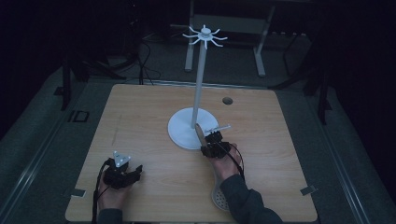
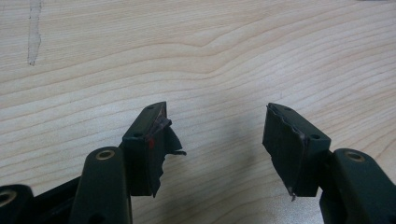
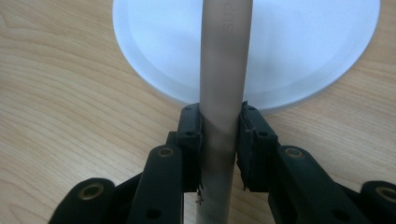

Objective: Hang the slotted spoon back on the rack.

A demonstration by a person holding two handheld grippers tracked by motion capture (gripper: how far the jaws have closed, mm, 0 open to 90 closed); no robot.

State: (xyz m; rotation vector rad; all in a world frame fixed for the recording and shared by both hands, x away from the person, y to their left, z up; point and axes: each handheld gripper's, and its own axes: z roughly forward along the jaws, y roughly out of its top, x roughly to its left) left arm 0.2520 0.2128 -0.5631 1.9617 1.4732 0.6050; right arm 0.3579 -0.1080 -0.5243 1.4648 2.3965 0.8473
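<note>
Raised letters run along the beige handle, far of where it is gripped; they look like "SUP" or similar, too faint to read surely. No other text can be read on anything else

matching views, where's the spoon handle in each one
High view: handle at centre, over the white base, in the right gripper.
Right gripper view: upright in the middle, clamped between the jaws.
Left gripper view: left gripper open over bare table.
Shared landmark: the wooden table.
</note>
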